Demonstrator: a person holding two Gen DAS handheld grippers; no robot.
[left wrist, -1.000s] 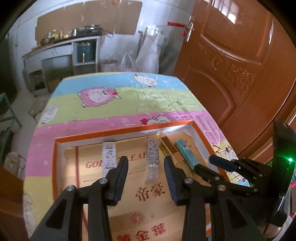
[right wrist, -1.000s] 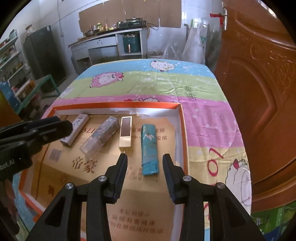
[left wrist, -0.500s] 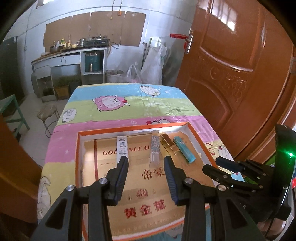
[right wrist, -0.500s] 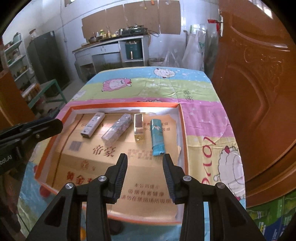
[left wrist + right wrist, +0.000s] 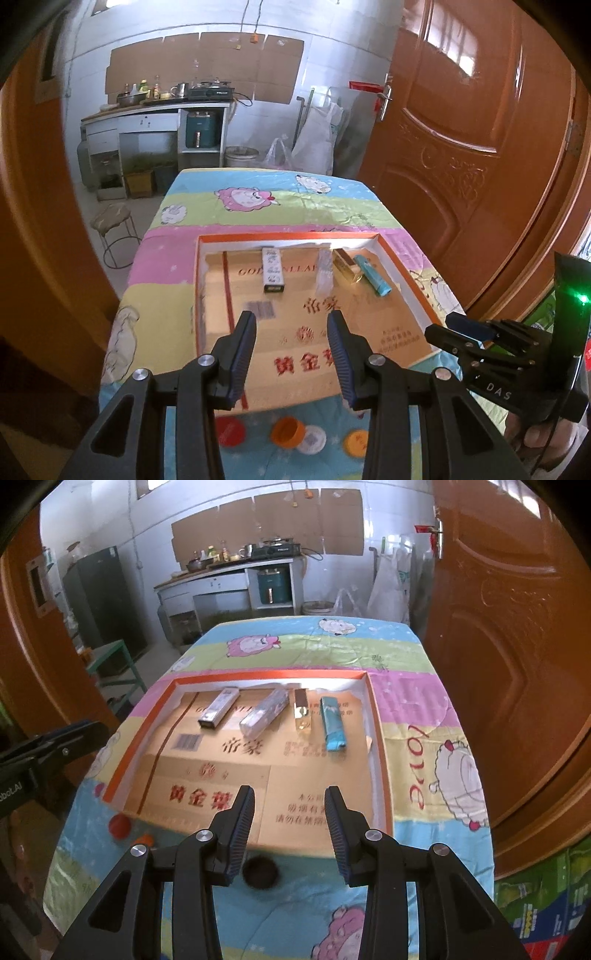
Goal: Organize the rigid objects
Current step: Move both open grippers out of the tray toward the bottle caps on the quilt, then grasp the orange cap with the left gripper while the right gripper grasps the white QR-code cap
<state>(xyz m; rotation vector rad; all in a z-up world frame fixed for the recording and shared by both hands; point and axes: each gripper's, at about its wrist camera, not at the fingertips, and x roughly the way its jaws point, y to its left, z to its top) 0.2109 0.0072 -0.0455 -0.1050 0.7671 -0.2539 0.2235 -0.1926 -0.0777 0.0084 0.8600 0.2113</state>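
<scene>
- Lighters, four of them, lie in a row along the far end of the shallow orange-rimmed tray (image 5: 376, 716) on the desk (image 5: 417, 686): a white patterned lighter (image 5: 218, 712), a clear lighter (image 5: 264, 717), a gold lighter (image 5: 303, 716) and a teal lighter (image 5: 332, 724).
- They point roughly the same way; the white and clear ones lean a little off the line of the gold and teal ones, and the gaps between them are uneven.
- Left gripper (image 5: 291, 354) hangs over the tray's near end, jaws parted with nothing between them.
- Right gripper (image 5: 290, 829) likewise hovers above the near rim, jaws apart and empty, well short of the row.
- Step in hand, as I judge it: the lining-up looks done or nearly so, with both hands clear of the tray.
- Several round bottle caps (image 5: 288, 430) lie on the cloth just outside the tray's near edge, one dark cap (image 5: 260, 872) among them.
- Next move, if more tidying is meant: either reach forward to square up the leaning white and clear lighters, or lower onto a cap; each needs a downward approach with the jaws straddling the piece before closing.
</scene>
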